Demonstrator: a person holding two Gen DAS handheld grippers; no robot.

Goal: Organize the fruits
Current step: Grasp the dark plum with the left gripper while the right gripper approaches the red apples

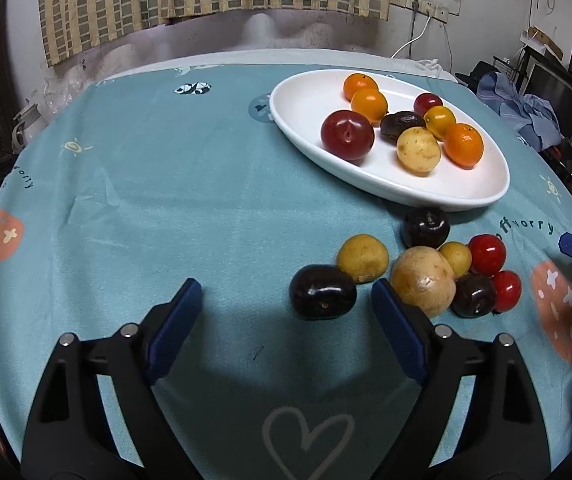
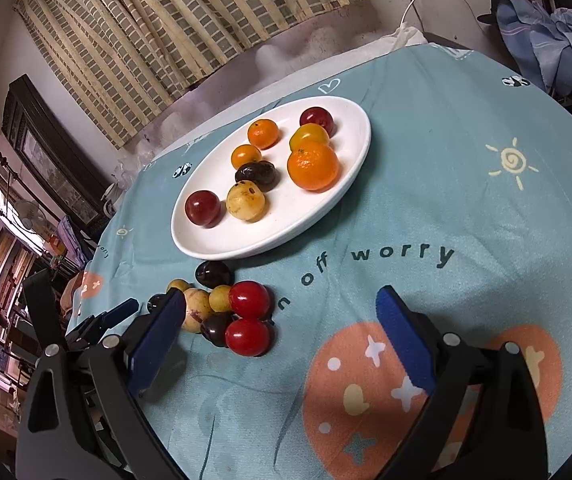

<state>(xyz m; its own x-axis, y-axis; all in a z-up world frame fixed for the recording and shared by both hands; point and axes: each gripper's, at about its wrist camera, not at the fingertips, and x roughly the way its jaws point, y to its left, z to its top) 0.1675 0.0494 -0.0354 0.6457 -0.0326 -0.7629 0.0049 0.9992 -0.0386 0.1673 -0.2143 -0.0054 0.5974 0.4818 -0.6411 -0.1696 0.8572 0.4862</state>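
Observation:
A white oval plate [image 1: 306,98] [image 2: 326,208] holds several fruits: oranges, red plums, a yellow fruit and a dark one. A cluster of loose fruits lies on the cloth in front of it. My left gripper [image 1: 286,292] is open, with a dark plum [image 1: 322,298] just ahead between its fingers, its right finger next to a large yellow fruit [image 1: 424,280]. My right gripper [image 2: 281,304] is open and empty, with two red fruits [image 2: 247,318] ahead near its left finger. The left gripper's tip [image 2: 119,312] shows in the right wrist view.
The table is covered by a teal printed cloth [image 1: 165,200]. Curtains and a wall stand behind. Clothes [image 2: 550,32] and shelves stand to the right, furniture to the left.

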